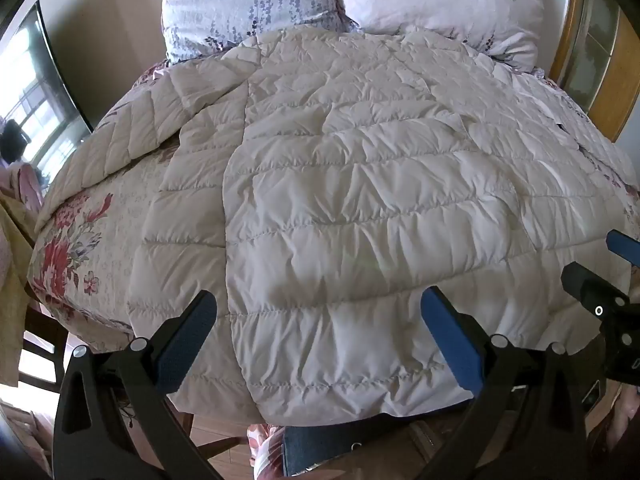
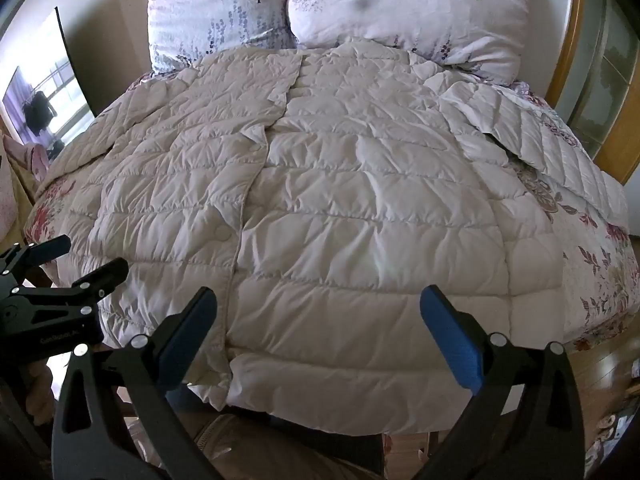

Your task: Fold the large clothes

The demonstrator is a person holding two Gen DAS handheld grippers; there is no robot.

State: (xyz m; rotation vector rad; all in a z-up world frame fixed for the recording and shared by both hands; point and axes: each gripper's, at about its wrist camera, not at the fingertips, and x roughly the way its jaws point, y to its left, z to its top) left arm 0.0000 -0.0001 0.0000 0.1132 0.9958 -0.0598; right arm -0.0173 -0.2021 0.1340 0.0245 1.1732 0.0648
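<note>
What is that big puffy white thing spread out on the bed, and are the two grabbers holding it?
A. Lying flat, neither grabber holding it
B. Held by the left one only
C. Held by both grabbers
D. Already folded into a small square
A: the quilted coat lies spread flat on the bed, and both the left gripper and the right gripper are open, gripping nothing.

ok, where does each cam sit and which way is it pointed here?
Left wrist: on the left tongs, above the bed's foot, facing the pillows over the quilted coat; own open fingers show, right tongs at the right edge.
Right wrist: on the right tongs, same heading, further right; own open fingers show, left tongs at the left edge.
Shared: coat, pillows, floral bedspread.
</note>
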